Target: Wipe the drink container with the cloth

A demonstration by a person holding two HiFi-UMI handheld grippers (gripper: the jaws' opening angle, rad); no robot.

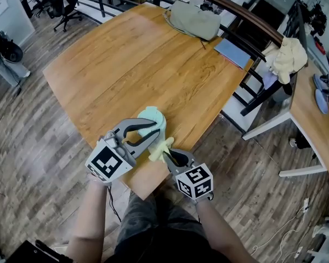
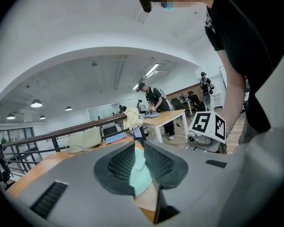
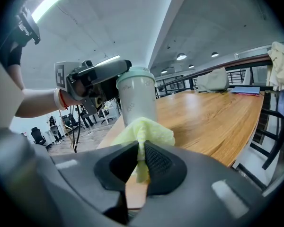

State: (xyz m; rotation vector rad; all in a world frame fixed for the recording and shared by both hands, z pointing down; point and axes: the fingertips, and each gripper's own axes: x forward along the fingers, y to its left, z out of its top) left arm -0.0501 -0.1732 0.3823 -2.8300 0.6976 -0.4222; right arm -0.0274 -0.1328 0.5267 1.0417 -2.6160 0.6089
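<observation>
A pale drink container [image 1: 152,119] with a mint-green lid stands upright near the front corner of the wooden table [image 1: 126,64]. My left gripper [image 1: 152,130] is shut on it from the left, and the mint-green part [image 2: 141,174] shows pinched between the jaws. In the right gripper view the container [image 3: 137,103] rises just beyond the cloth, with the left gripper [image 3: 102,82] at its lid. My right gripper [image 1: 166,154] is shut on a crumpled yellow cloth [image 1: 160,147], whose bunch [image 3: 144,130] sits against the container's lower side.
A khaki bag [image 1: 194,18] and a blue folder [image 1: 233,52] lie at the table's far edge by a dark railing [image 1: 236,12]. A chair draped with cloth [image 1: 285,56] and a second table [image 1: 310,108] stand at the right. The table edge runs right under both grippers.
</observation>
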